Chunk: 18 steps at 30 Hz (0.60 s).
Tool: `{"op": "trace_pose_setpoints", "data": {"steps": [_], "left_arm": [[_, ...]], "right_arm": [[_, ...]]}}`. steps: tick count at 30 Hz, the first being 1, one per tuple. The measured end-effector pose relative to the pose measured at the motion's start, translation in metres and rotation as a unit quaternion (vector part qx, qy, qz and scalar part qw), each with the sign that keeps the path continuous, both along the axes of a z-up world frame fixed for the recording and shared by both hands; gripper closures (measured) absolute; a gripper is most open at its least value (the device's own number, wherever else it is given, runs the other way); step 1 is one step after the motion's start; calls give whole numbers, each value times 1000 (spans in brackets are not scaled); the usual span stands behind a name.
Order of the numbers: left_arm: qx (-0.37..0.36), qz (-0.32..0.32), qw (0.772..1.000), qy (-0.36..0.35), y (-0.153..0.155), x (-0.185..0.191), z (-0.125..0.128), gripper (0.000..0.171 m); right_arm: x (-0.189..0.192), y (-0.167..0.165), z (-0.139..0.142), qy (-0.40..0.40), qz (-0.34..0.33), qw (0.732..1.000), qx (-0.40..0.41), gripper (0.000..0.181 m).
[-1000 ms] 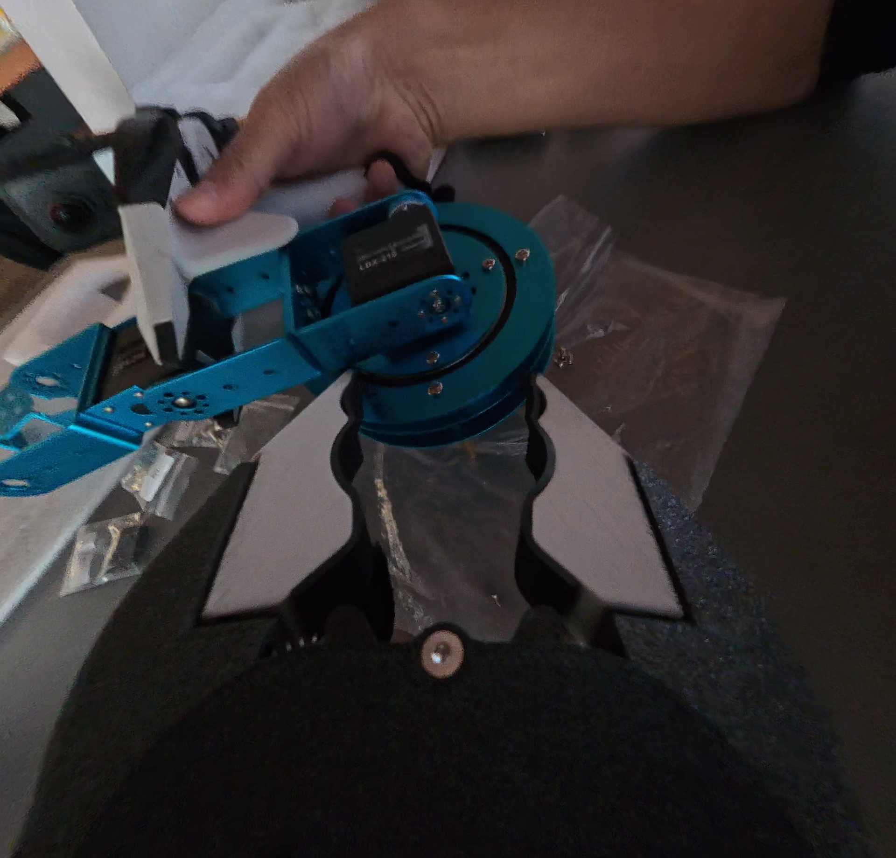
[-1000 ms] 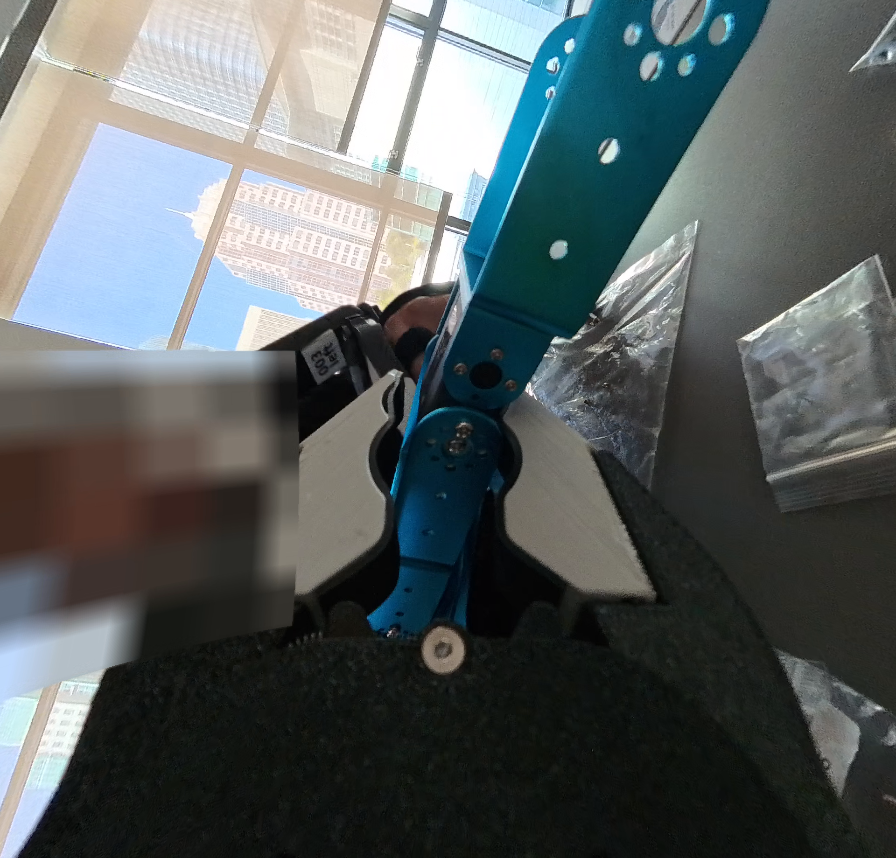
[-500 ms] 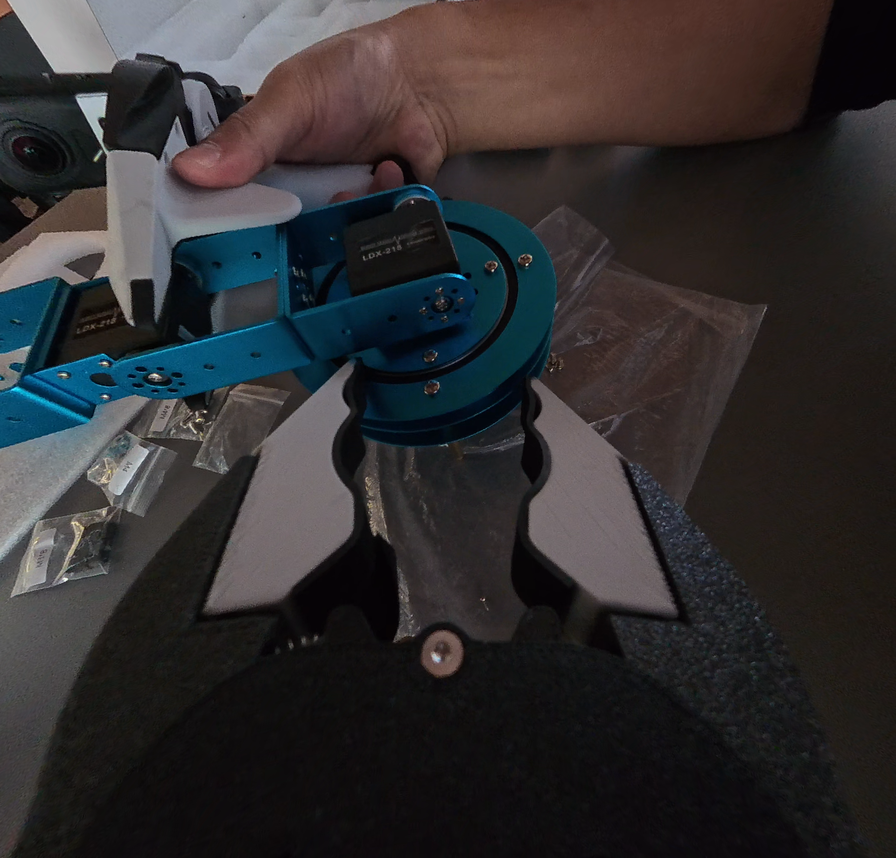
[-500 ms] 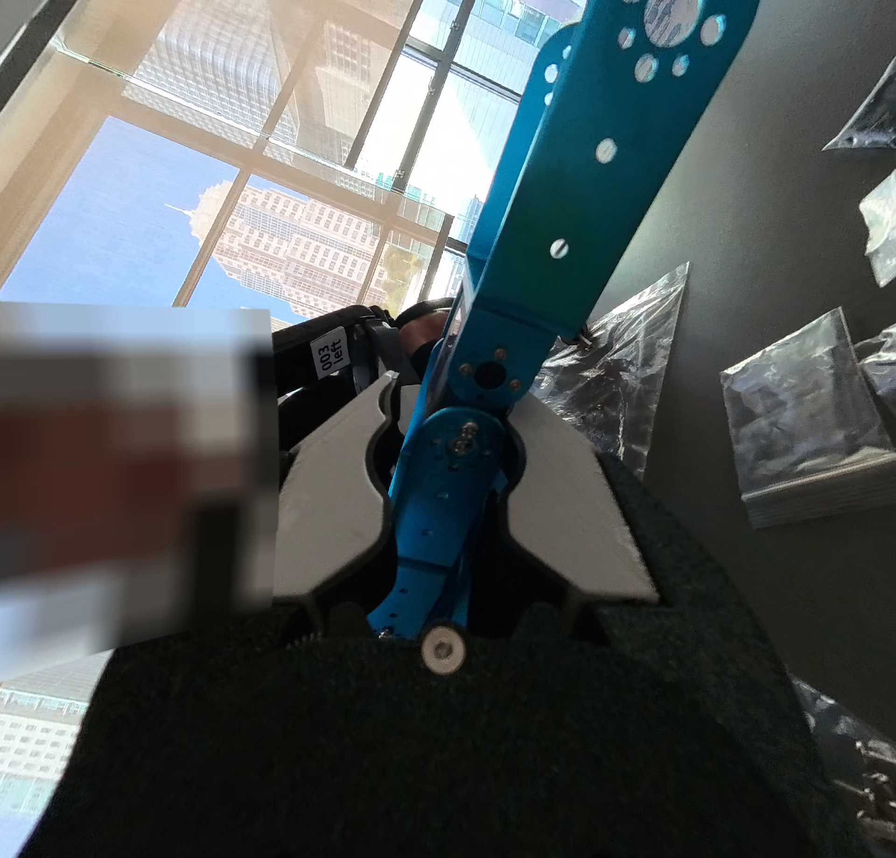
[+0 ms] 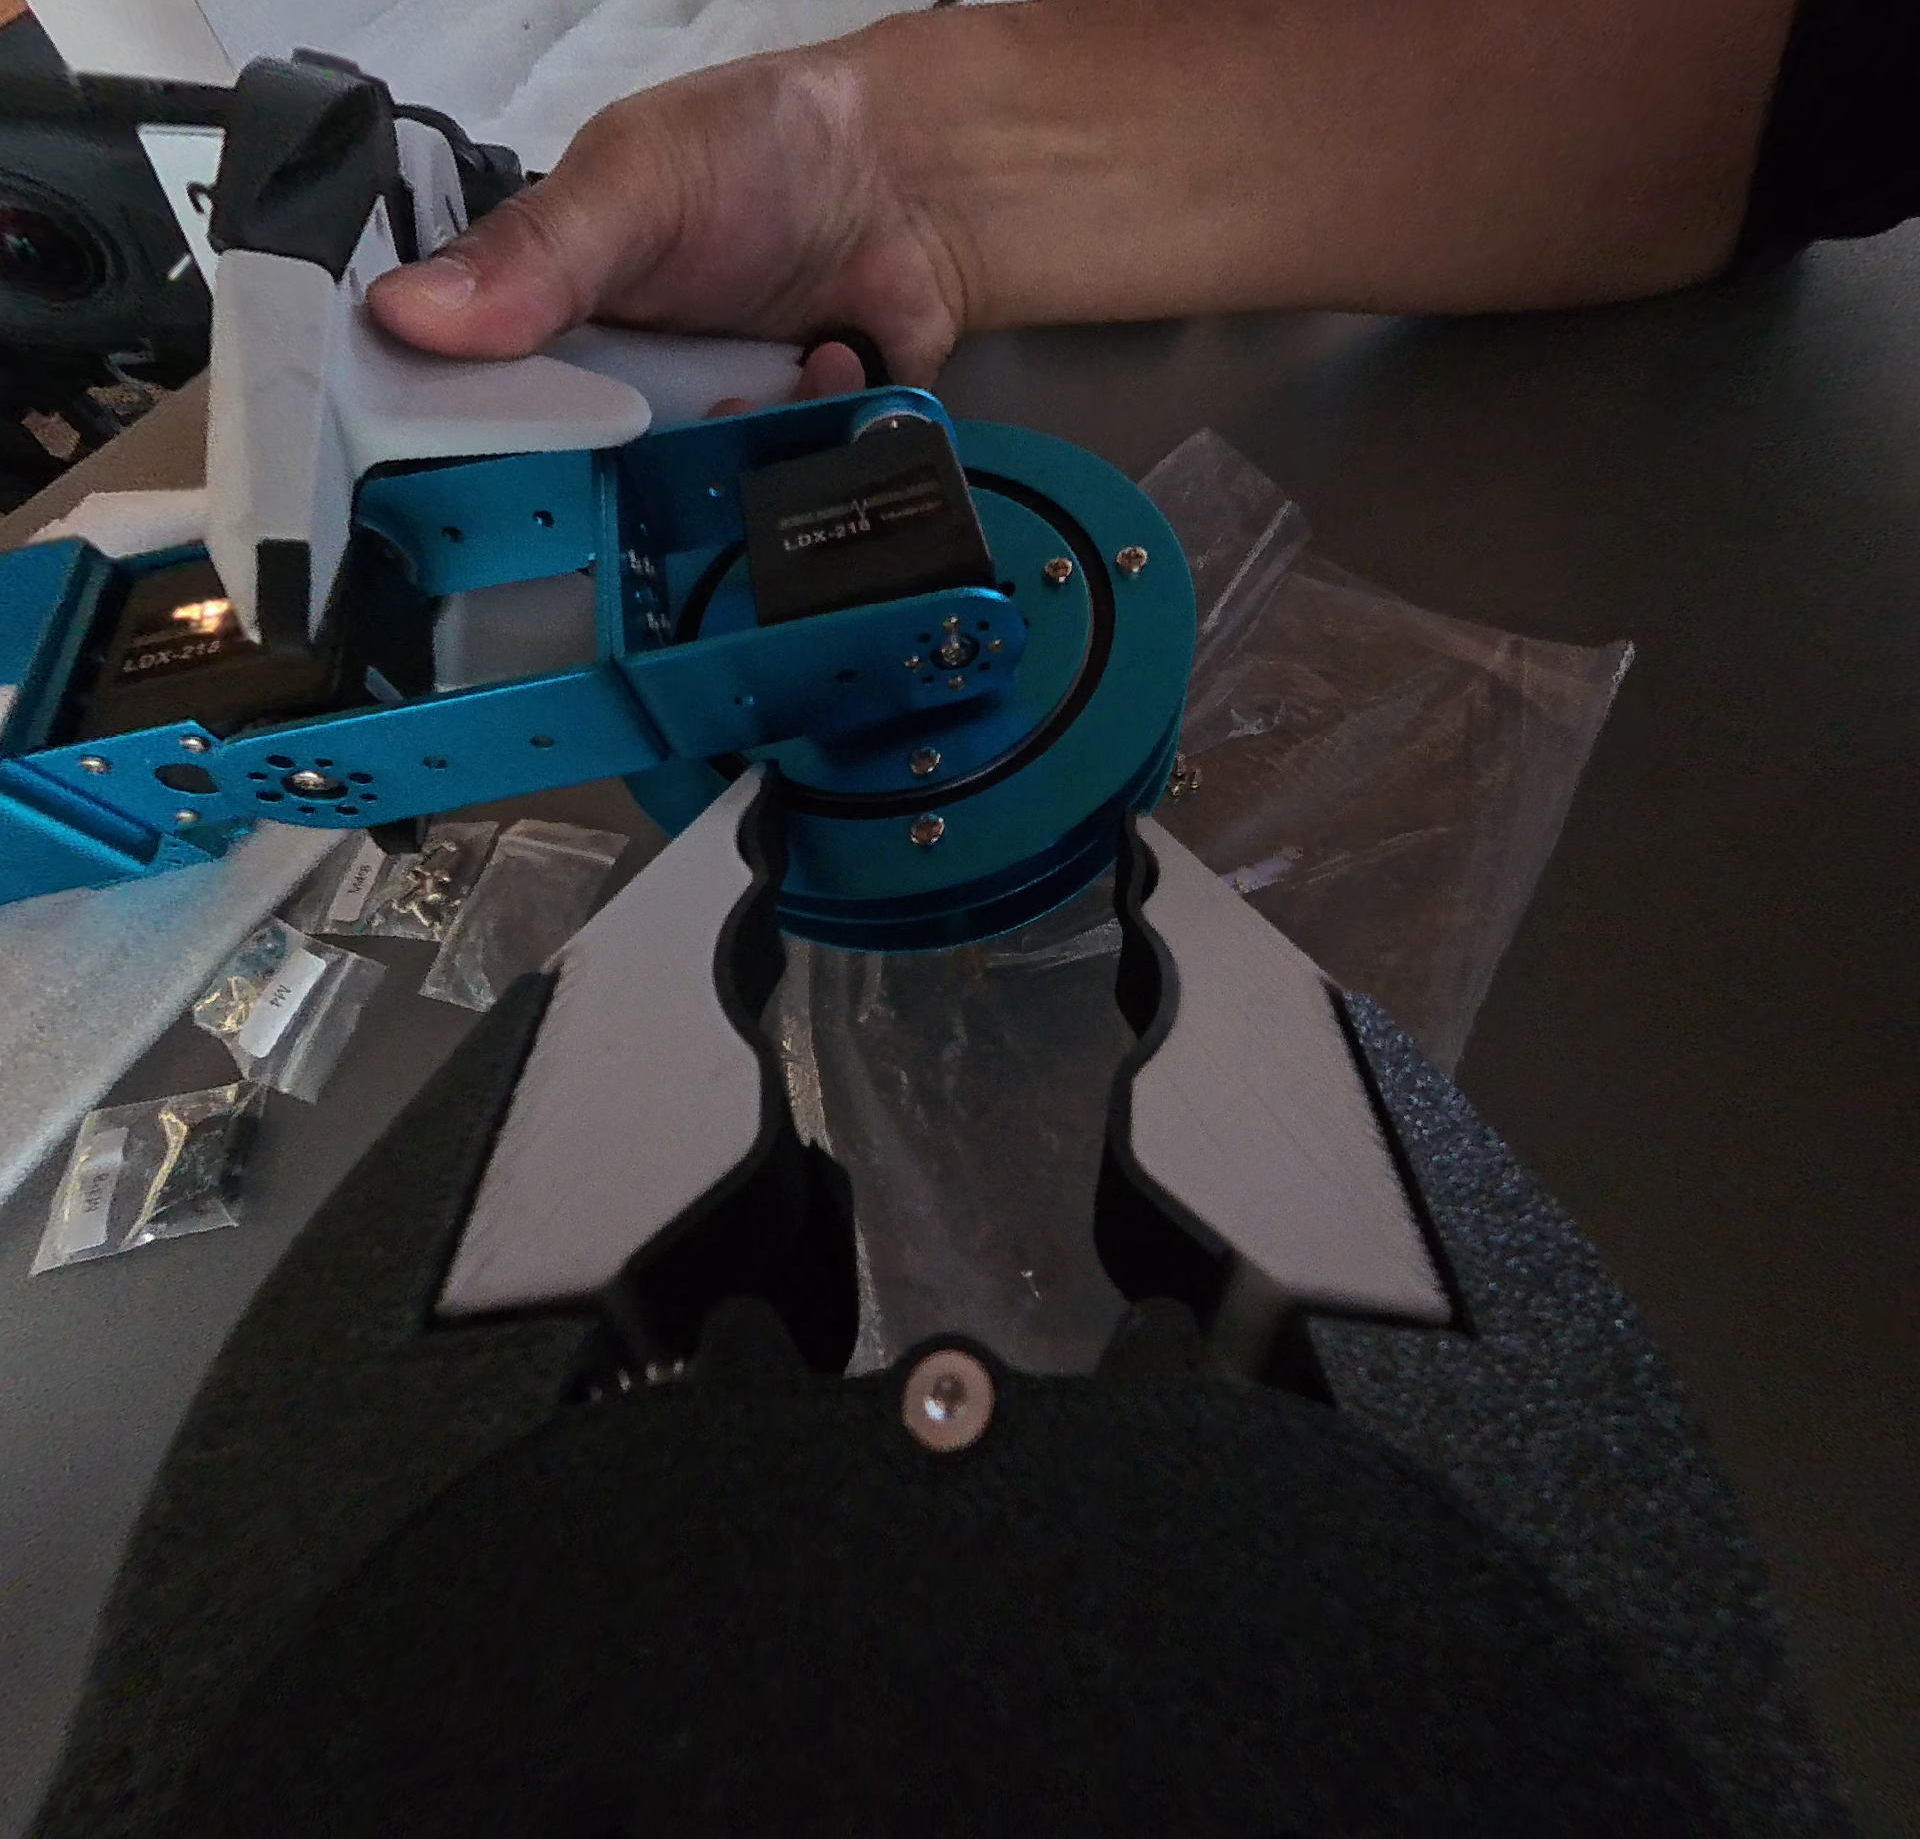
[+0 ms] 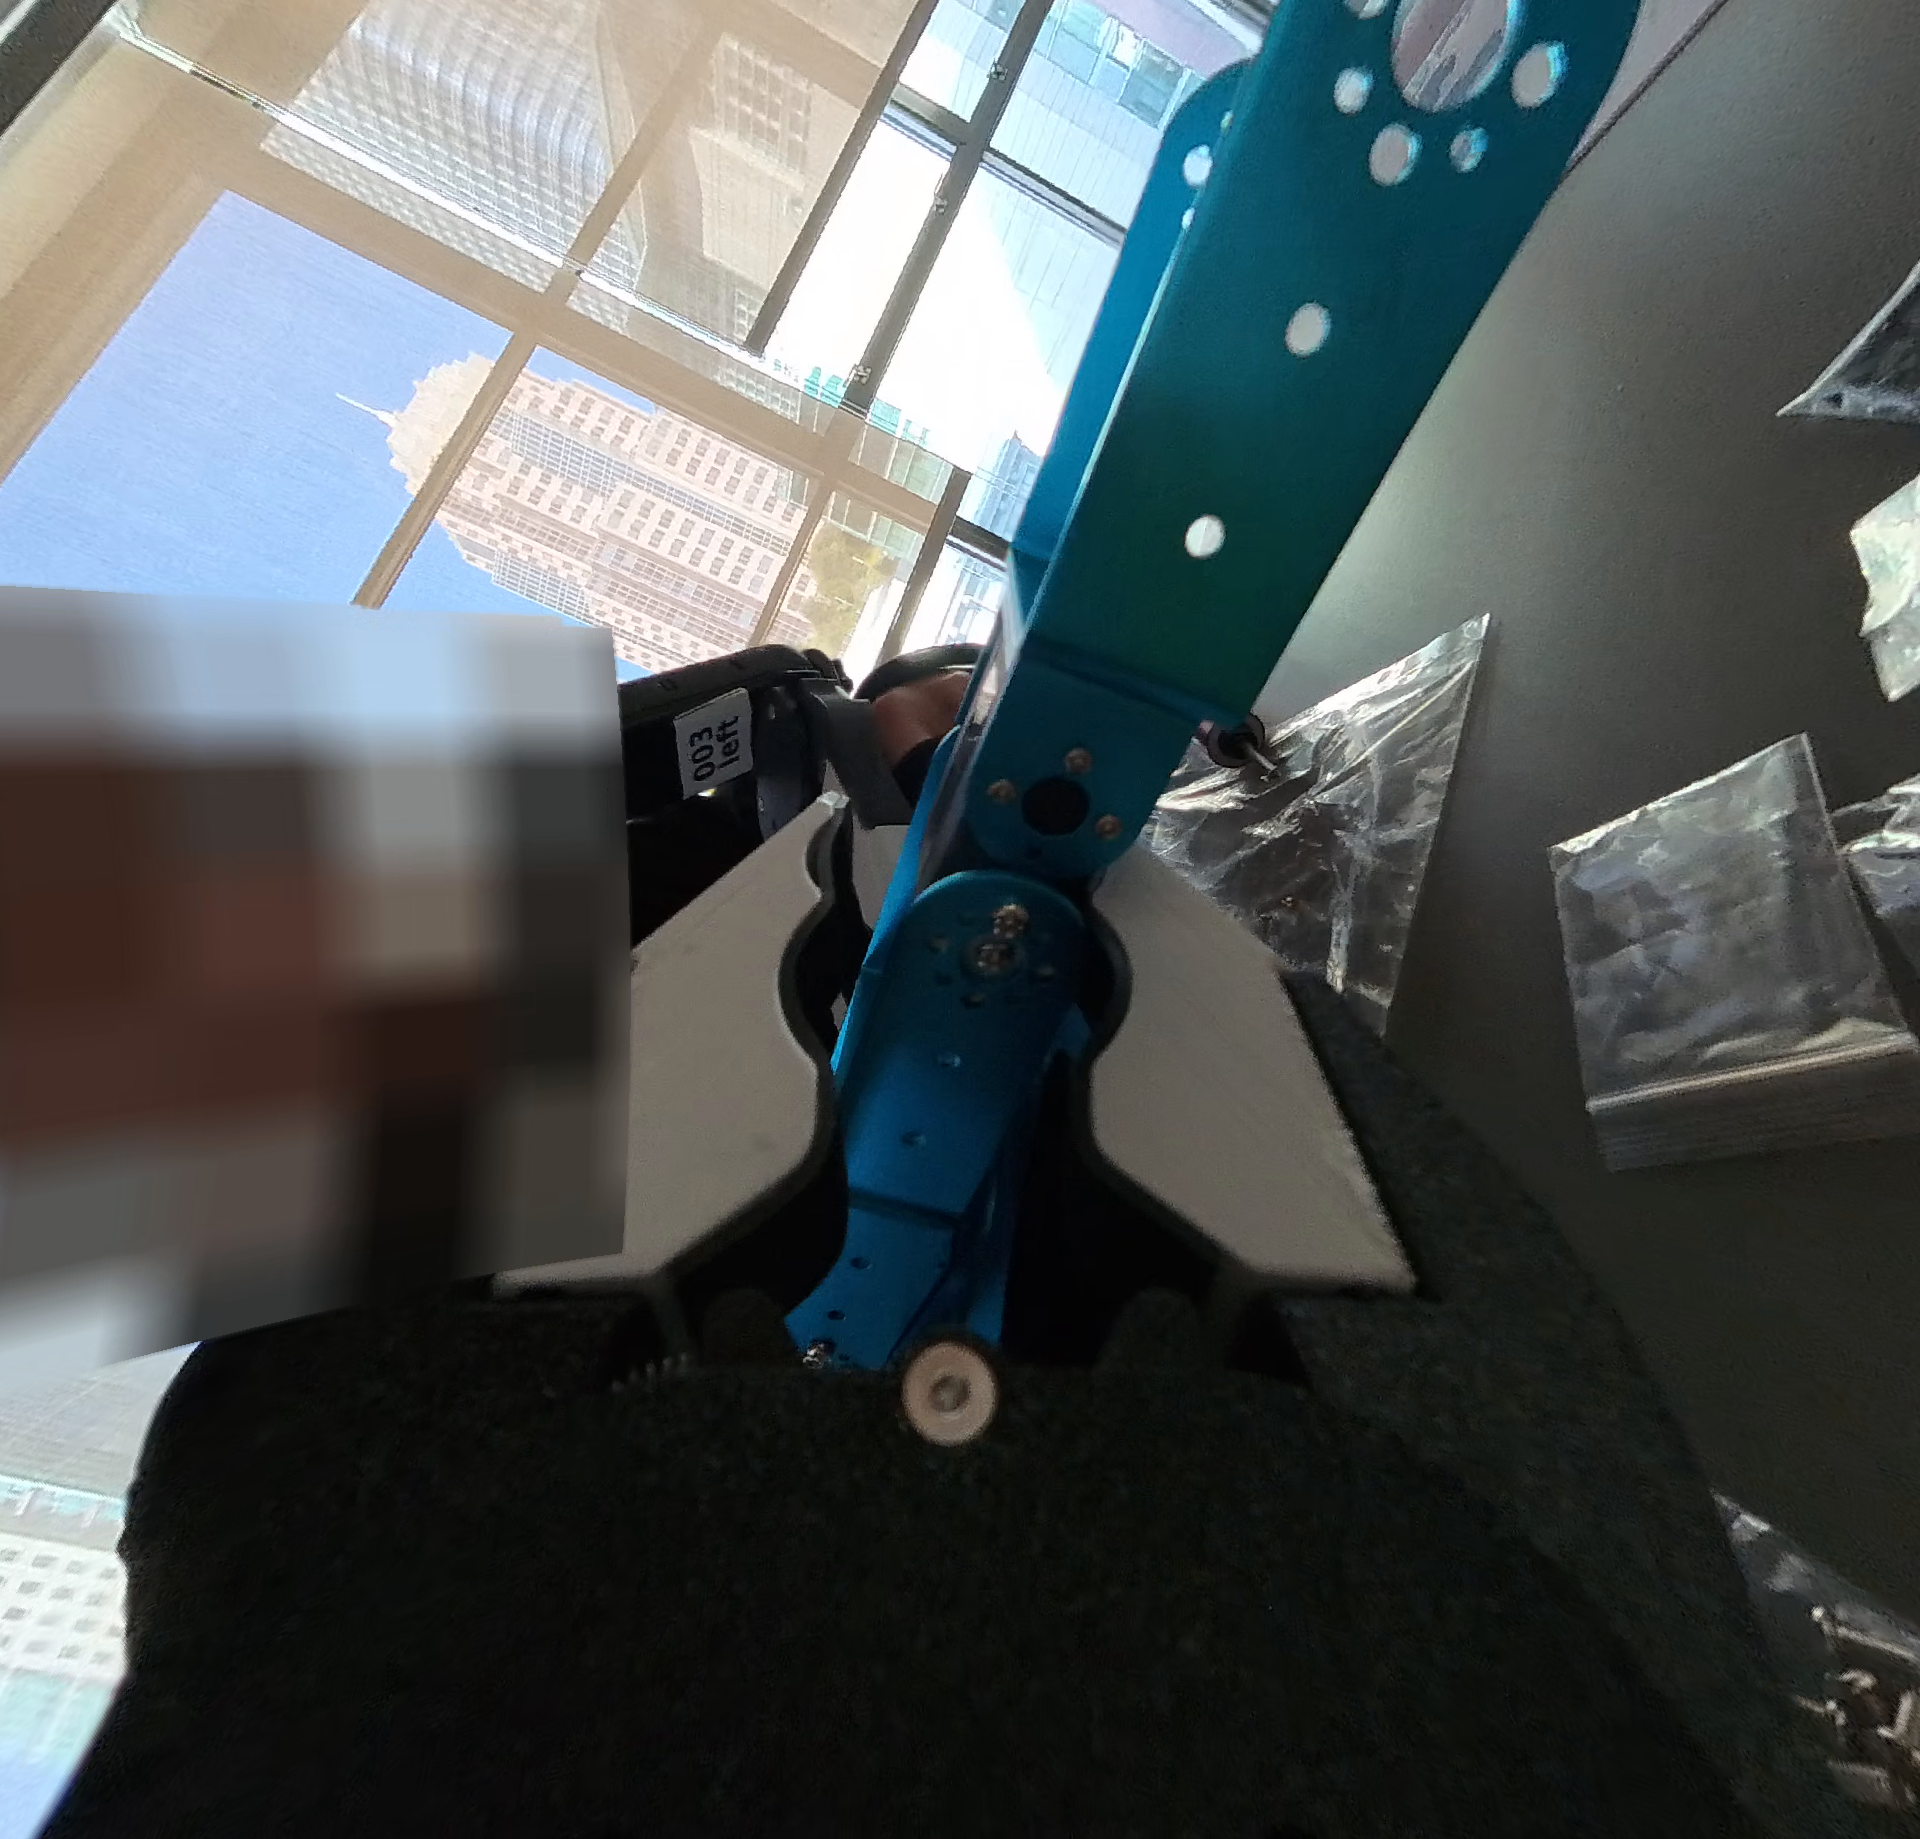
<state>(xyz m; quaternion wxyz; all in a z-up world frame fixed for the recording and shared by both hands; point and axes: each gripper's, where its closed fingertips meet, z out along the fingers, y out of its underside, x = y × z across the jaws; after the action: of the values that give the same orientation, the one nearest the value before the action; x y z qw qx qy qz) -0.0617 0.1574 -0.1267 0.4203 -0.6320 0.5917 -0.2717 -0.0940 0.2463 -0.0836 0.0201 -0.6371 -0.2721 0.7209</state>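
Observation:
A blue metal robot-arm kit lies on the dark table. My left gripper (image 5: 945,823) is shut on its blue round base (image 5: 1039,854), one fingertip on each side of the disc. A black servo (image 5: 862,532) sits on the base. A blue arm bracket (image 5: 436,740) runs left from it. In the left wrist view a hand (image 5: 748,200) holds my white right gripper (image 5: 312,439), clamped on that arm. In the right wrist view my right gripper (image 6: 982,854) is shut on the blue bracket joint (image 6: 966,1020). A long blue link (image 6: 1247,418) extends up and away from it.
A large clear plastic bag (image 5: 1403,750) lies under and right of the base. Small bags of screws (image 5: 270,1000) lie at left by white foam packing (image 5: 104,958). More bags (image 6: 1714,958) lie on the table at right. The black left gripper body (image 6: 727,740) and windows show behind.
The right gripper and the blue arm segment it holds have swung a little, so the arm lies flatter. The left gripper's hold on the round base is unchanged.

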Motion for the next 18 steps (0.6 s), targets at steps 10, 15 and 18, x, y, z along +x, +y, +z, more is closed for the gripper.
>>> {"op": "trace_pose_setpoints", "data": {"steps": [10, 15, 18], "left_arm": [[-22, -1, 1000, -6, 1, 0, 1, 110], [-31, -8, 999, -8, -2, 2, 1, 110], [-26, -8, 1000, -5, -4, 4, 1, 110]], "right_arm": [[4, -6, 34, 27, -13, 993, 114, 157], [9, -22, 51, 24, 1, 983, 182, 157], [16, -34, 60, 34, 15, 971, 235, 157]]}}
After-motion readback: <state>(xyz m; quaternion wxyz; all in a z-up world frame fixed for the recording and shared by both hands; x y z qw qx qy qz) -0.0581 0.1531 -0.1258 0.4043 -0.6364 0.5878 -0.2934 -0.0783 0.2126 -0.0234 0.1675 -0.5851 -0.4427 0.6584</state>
